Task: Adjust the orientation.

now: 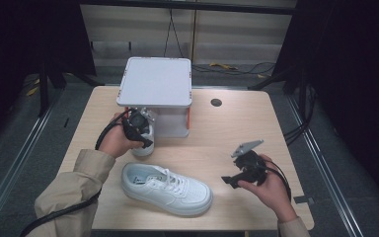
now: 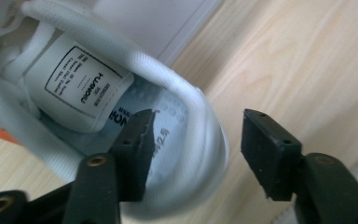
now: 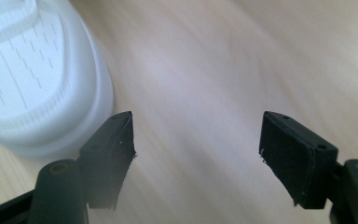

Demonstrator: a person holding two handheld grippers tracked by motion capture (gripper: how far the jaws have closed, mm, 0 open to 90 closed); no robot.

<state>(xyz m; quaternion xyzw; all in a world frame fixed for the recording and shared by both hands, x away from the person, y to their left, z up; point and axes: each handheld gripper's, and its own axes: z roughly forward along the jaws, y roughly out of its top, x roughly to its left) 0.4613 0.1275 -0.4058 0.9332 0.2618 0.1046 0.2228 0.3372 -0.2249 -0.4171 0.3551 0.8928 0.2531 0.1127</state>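
The left tool (image 1: pixel 139 129) sits at the heel of a white lace-up sneaker (image 1: pixel 143 143) whose toe end runs away from the person, under the raised white square platform (image 1: pixel 155 81) at the back of the pale wooden counter (image 1: pixel 217 133). In the left gripper view its jaws stand moderately apart, straddling the padded heel collar (image 2: pixel 186 93), one jaw inside the shoe opening and the other outside over bare wood; neither pad presses on the collar, so nothing is gripped. The second white sneaker (image 1: pixel 167 187) lies on its sole near the front edge, long axis across the counter, toe pointing toward the right tool (image 1: pixel 238 170). That tool hovers with its jaws wide apart and nothing between them, aimed left at the toe cap (image 3: pixel 37 84). The right hand is plainly the nearer one to this second shoe, and reaching its toe looks like a short move leftward along the shoe's length.
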